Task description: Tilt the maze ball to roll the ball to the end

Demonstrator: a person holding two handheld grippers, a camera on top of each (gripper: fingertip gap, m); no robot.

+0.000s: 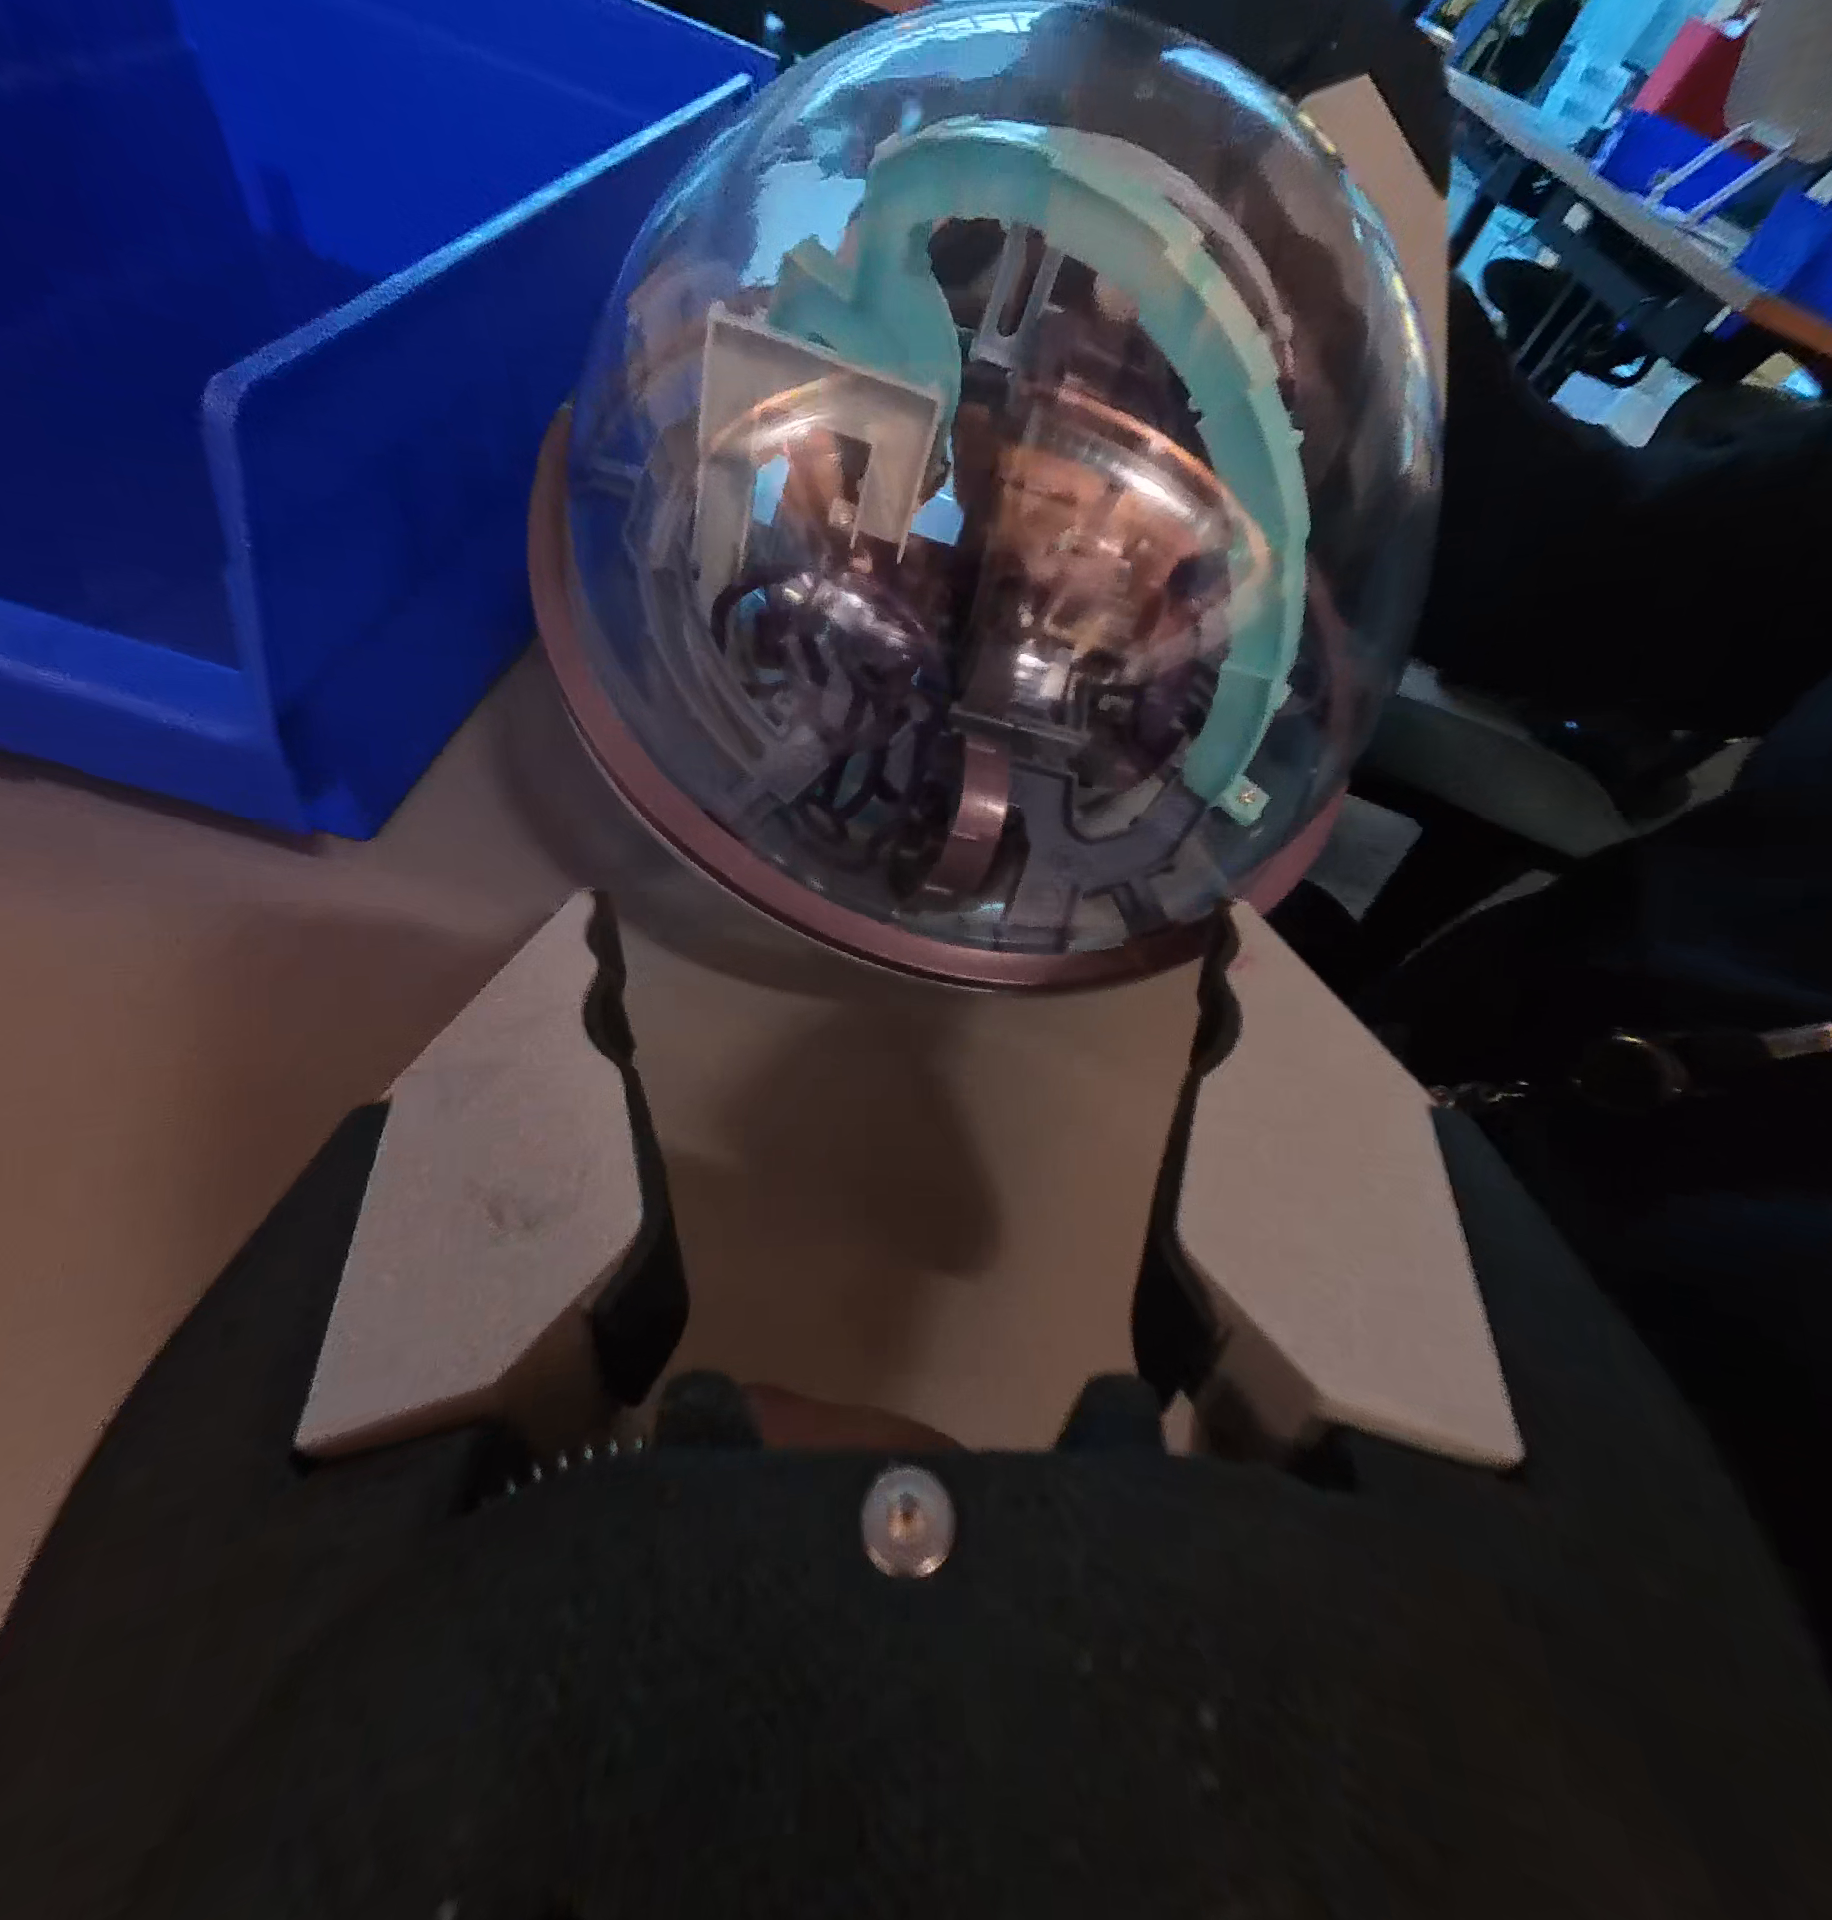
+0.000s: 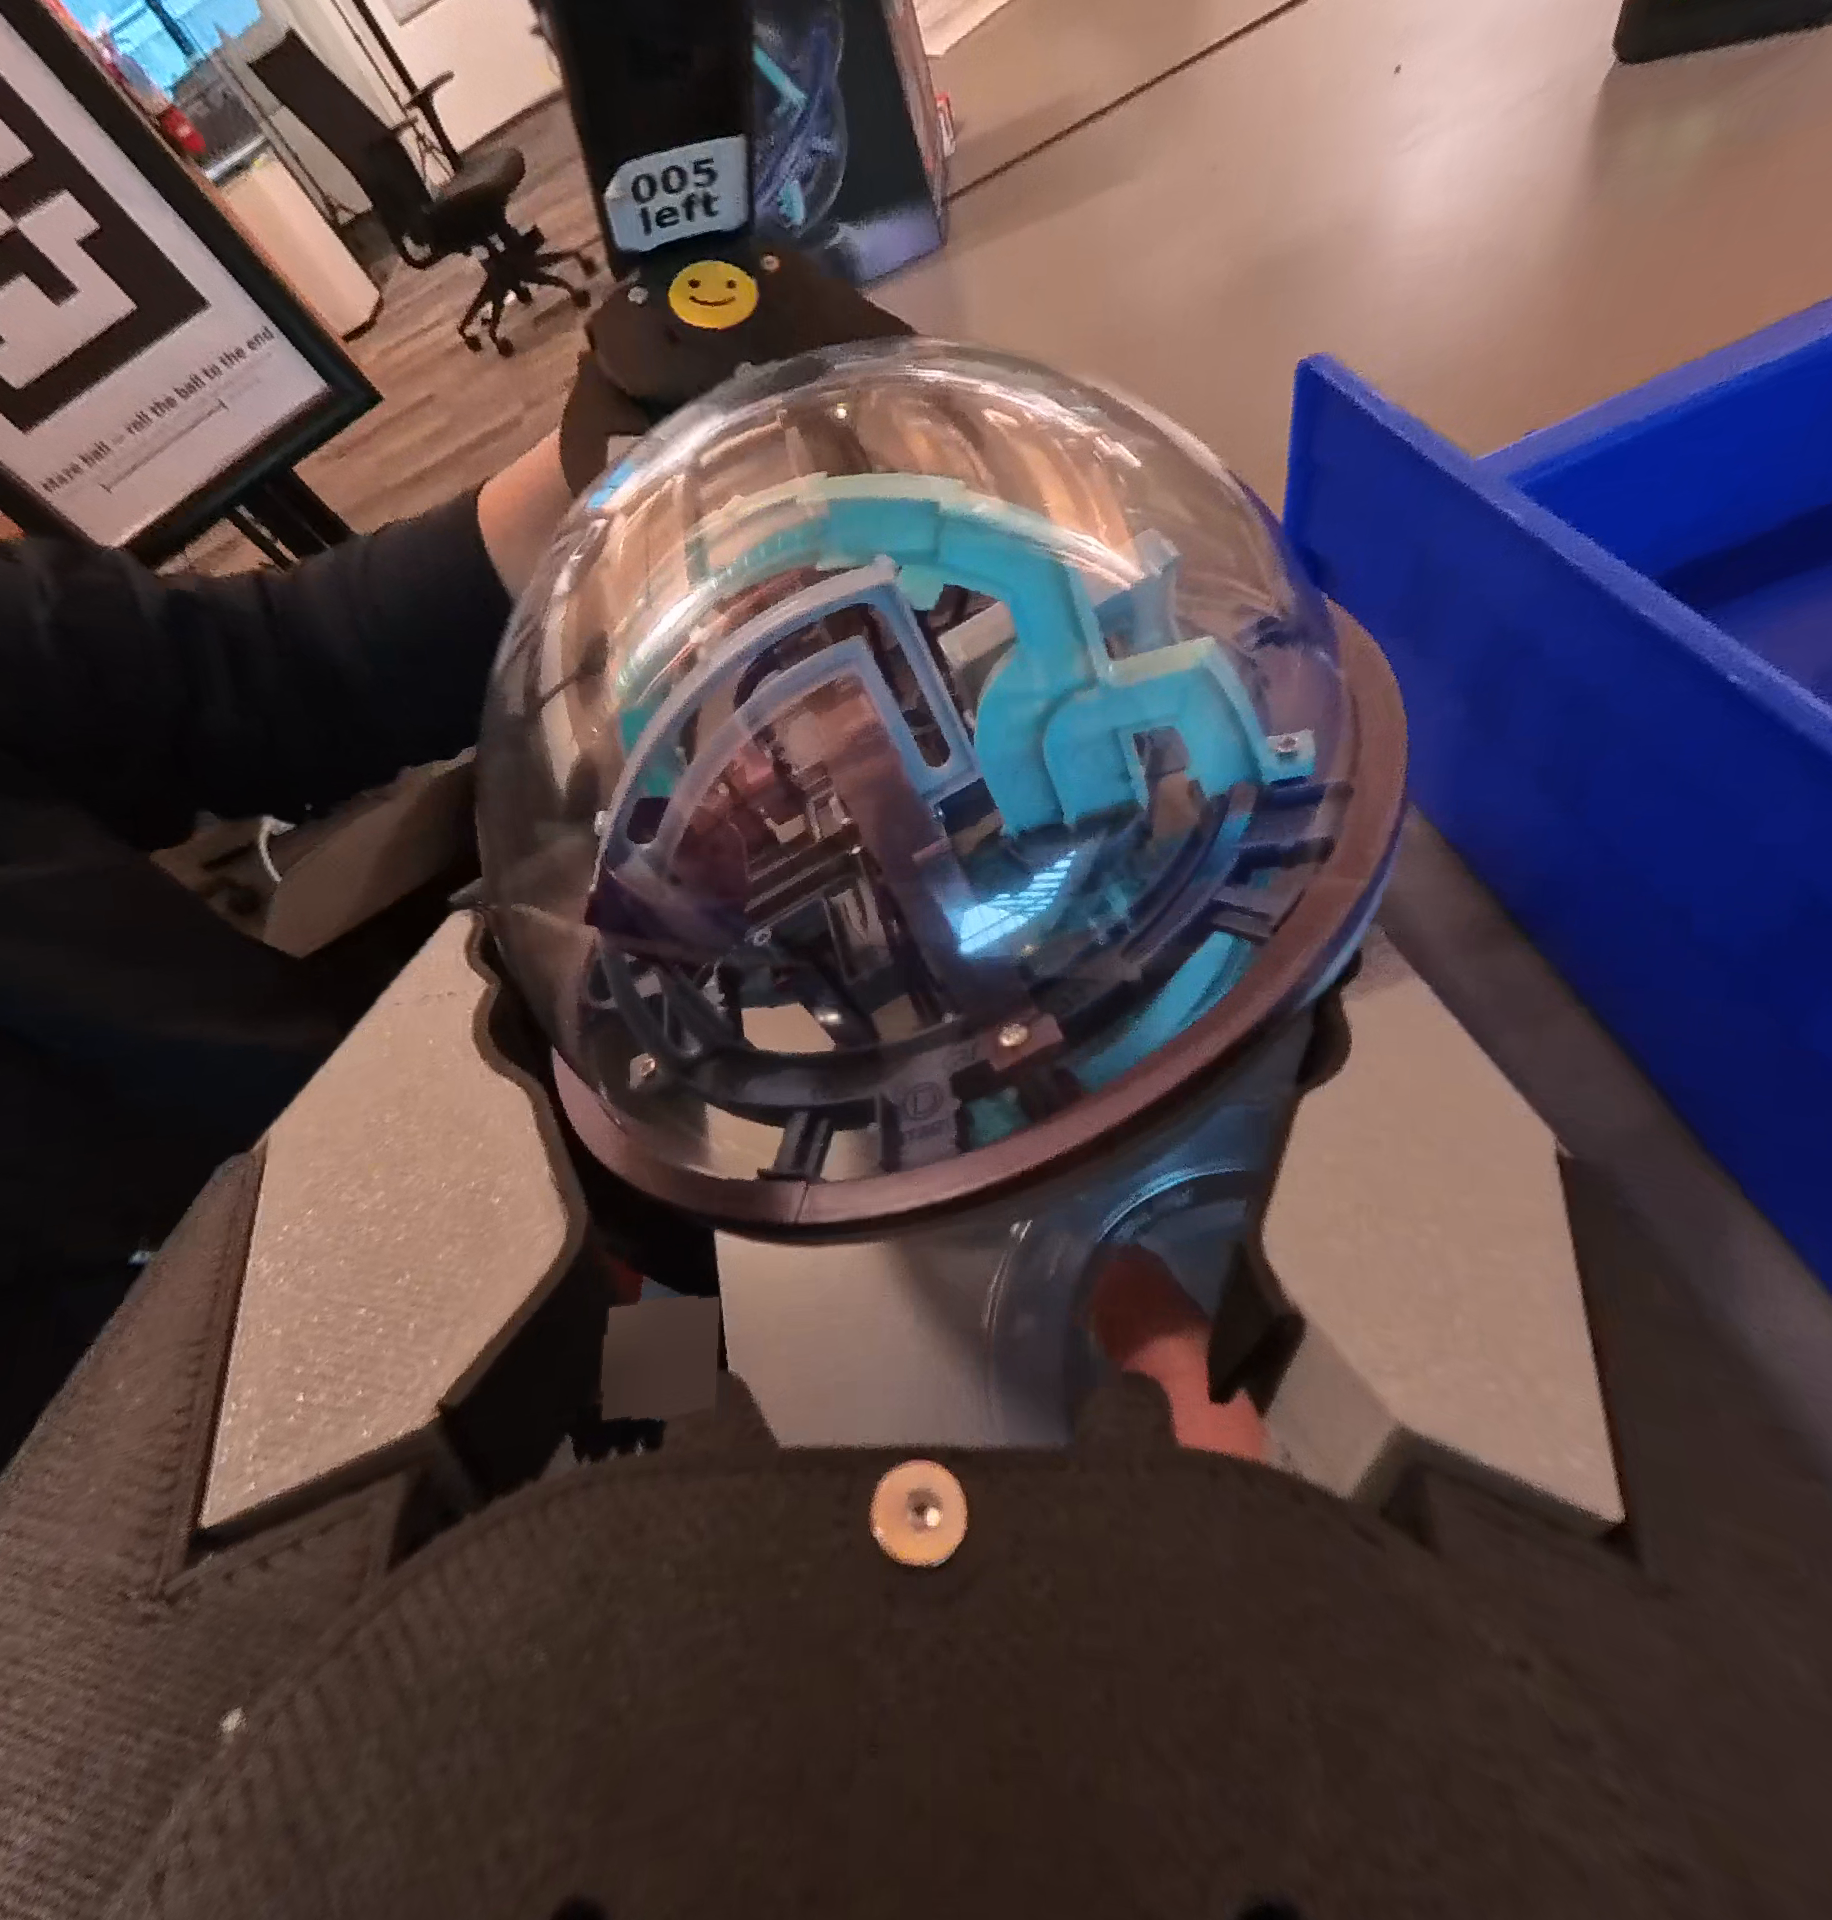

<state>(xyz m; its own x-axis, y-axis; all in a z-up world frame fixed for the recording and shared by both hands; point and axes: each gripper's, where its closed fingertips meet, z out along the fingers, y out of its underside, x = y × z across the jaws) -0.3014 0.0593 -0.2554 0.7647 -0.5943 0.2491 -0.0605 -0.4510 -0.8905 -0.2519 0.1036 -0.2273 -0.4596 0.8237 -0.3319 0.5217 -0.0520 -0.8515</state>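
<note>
A pale tabletop (image 1: 112,1039) carries the scene; a blue bin (image 1: 216,436) stands at its left in the left wrist view and at the right in the right wrist view. Only the right wrist view shows open floor beyond, with a framed sign (image 2: 112,312) at far left, an office chair (image 2: 476,229), and a dark sleeve (image 2: 216,675) reaching in; only the left wrist view shows cluttered desks (image 1: 1670,208) at far right. The maze ball (image 1: 985,499), a clear sphere with turquoise and grey tracks and a dark equatorial ring, is held above the table between the two tools. The left gripper (image 1: 907,935) has its jaws spread, its tips meeting the ball's ring from below. The right gripper (image 2: 901,997) is spread wider, both fingers (image 2: 507,997) pressed against the sphere's flanks. The bin's wall lies just beside the ball; the table's right edge falls close by in the left wrist view.
</note>
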